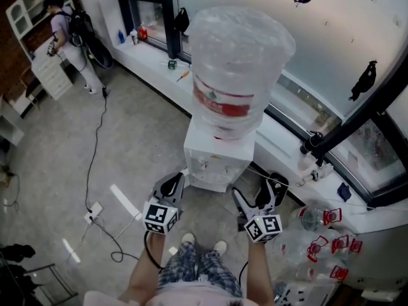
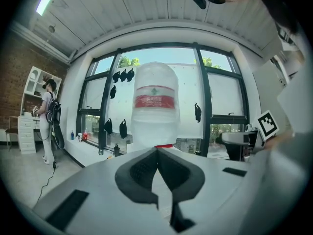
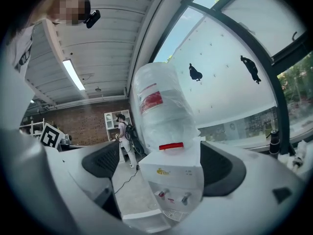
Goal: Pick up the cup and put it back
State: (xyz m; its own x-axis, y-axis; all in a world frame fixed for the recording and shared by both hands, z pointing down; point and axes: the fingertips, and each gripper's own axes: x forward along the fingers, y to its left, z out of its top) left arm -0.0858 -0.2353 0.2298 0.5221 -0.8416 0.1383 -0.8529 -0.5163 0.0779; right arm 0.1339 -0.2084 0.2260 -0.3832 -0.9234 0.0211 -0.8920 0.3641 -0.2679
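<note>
No cup shows in any view. A white water dispenser with a large clear bottle on top stands right in front of me. My left gripper hovers at its lower left, jaws pressed together with nothing between them. At the dispenser's lower right my right gripper is held wide open. In the right gripper view the dispenser's taps and drip tray show between its spread pads, with nothing held.
Several empty water bottles lie on the floor at the right. A long window ledge with small items runs behind the dispenser. A power strip and cable lie at the left. A person stands far back by a white cabinet.
</note>
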